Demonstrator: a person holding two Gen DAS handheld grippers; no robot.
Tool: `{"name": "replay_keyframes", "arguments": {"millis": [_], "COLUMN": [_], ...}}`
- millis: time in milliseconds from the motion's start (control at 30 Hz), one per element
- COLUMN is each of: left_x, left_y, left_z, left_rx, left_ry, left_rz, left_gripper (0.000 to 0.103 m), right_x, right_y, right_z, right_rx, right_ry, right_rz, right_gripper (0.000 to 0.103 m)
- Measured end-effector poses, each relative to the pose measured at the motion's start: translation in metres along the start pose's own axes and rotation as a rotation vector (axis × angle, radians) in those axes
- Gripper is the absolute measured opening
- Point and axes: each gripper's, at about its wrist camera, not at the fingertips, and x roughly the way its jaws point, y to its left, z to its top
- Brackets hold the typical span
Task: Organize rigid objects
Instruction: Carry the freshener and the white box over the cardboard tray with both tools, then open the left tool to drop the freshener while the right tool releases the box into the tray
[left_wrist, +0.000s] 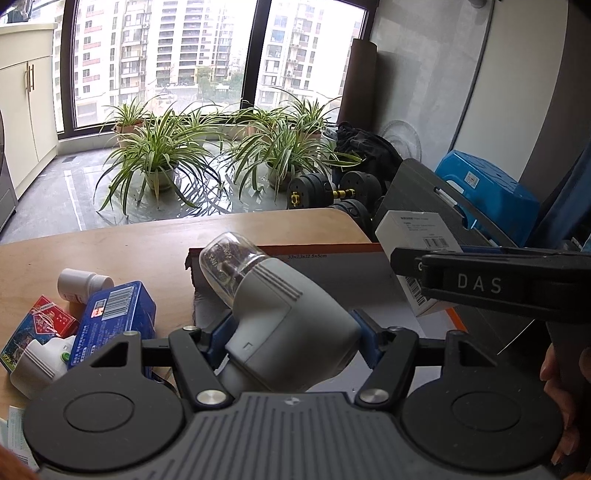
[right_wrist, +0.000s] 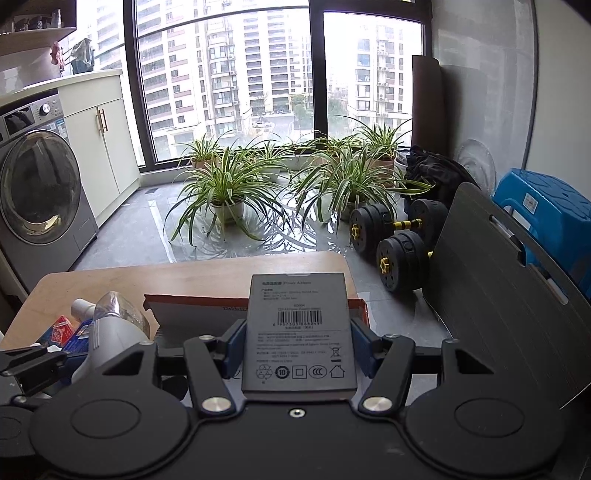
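Starting at the left of the desk, a small heap of things lies unsorted: a white pill bottle, a red card box, a blue box and a white plastic bottle, all touching or leaning on one another. Further right lies a flat cardboard tray with an orange rim, which looks like the place the things are meant to go; the part of it that shows is bare.

The left hand-held gripper is clamped on a grey grinder with a clear dome at its far end, tilted and carried above the tray's near left corner. The right hand-held gripper pinches a white adapter box by its two sides, label up, held over the tray's right part.

By my reading the job is at an early stage: two items are lifted but not yet set down, and four wait in the heap.
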Motion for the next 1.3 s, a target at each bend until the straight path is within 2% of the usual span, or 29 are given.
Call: {"name": "replay_keyframes", "arguments": {"millis": [1300], "left_x": [0.026], "left_y": [-0.006], "left_z": [-0.002], "left_rx": [0.014], "left_ry": [0.031], "left_rz": [-0.041], "left_gripper": [0.068], "right_x": [0.033], "right_y": [-0.007], "right_z": [-0.004], "right_rx": [0.035], "right_ry": [0.048], "right_rz": [0.005], "right_gripper": [0.072]}}
